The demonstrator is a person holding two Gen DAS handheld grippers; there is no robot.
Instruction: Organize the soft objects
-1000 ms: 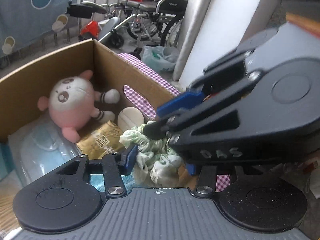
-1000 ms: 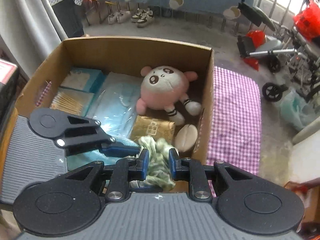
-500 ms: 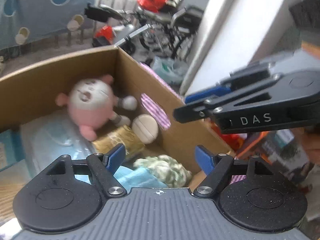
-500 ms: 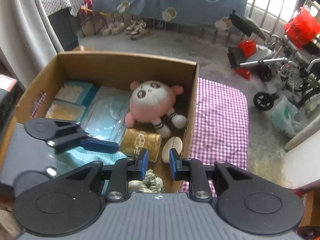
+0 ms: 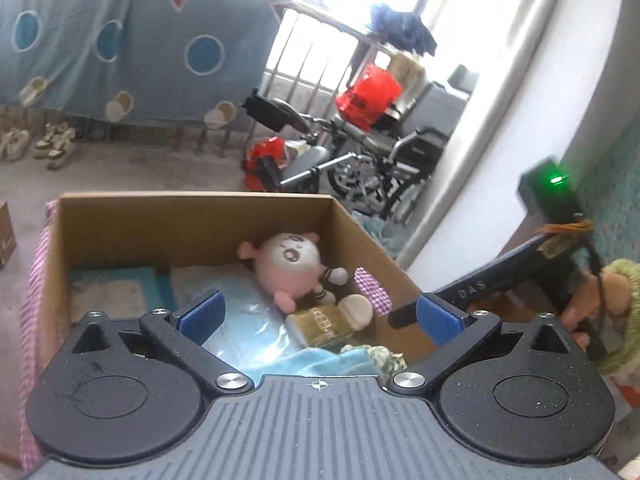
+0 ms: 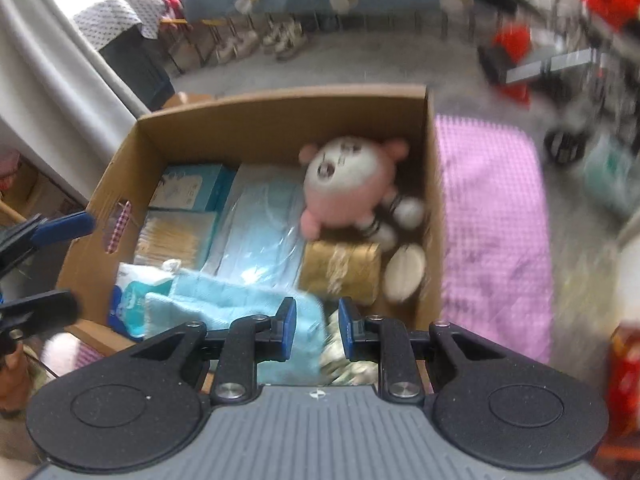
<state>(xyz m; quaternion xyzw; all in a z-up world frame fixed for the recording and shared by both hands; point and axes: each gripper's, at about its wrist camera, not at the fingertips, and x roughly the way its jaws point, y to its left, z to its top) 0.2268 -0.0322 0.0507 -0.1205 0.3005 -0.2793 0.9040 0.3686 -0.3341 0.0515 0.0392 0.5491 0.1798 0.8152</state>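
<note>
While hovering above one brown cardboard box [image 6: 248, 120], left hand-held gripper [image 5: 316, 316] just spread wide, nothing between its jaws; right hand-held gripper [image 6: 316, 330] narrow, gripping nothing. Inside: one pink-and-white round plush toy [image 6: 348, 180], one light-blue folded towel [image 6: 224, 304], one crumpled green-white cloth [image 5: 378, 356], one gold pouch [image 6: 340, 272].

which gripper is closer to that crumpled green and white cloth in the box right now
Right. The right gripper hangs directly above the green and white cloth, jaws narrow, nothing clamped. The left gripper, jaws wide, sits outside the cardboard box.
</note>
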